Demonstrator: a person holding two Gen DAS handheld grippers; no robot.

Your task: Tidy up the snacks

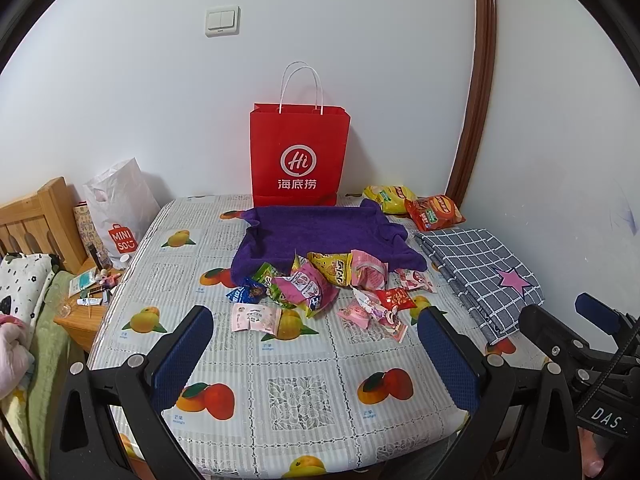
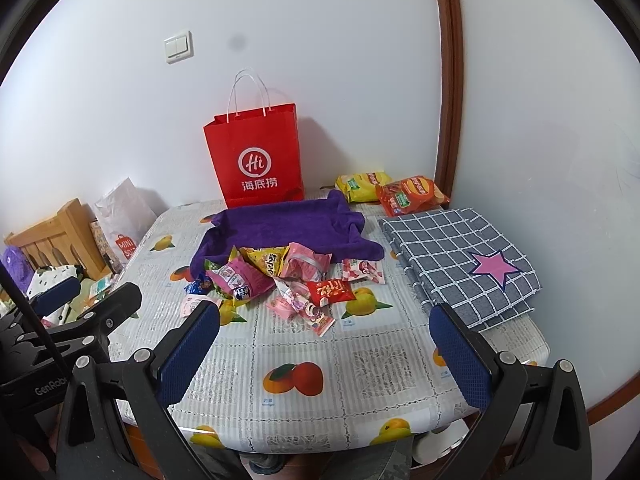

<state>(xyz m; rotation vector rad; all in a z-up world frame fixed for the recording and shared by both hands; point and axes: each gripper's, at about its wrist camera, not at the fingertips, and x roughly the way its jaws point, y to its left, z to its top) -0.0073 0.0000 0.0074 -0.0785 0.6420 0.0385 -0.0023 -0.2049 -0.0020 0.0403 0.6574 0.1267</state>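
Snack packets [image 1: 320,284] heaped loose on fruit-print tablecloth [image 1: 296,376], piled against and partly over near edge of purple cloth tray [image 1: 316,232]. Pink, yellow, green, blue and red wrappers mixed together (print too small to read). Pale pink sachet [image 1: 254,317] lying flat just apart from heap, nearest left gripper. Red packet [image 2: 330,292] at right edge of heap. Yellow chip bag [image 1: 386,196] and red chip bag [image 1: 434,212] overlapping at far right corner, behind tray, well apart from heap.

Red paper bag [image 1: 298,152] with white handles standing upright against wall, touching tray's far side. Folded grey checked cloth [image 2: 460,256] with pink star along right side of table. White MINISO bag [image 1: 120,208] off table's left edge, beside wooden headboard [image 1: 36,220].

Left gripper [image 1: 316,344] hovering above near part of table, blue-padded fingers [image 1: 184,356] spread wide, nothing between. Right gripper [image 2: 324,344] likewise held over near edge, fingers [image 2: 460,356] wide apart and empty, heap just beyond.
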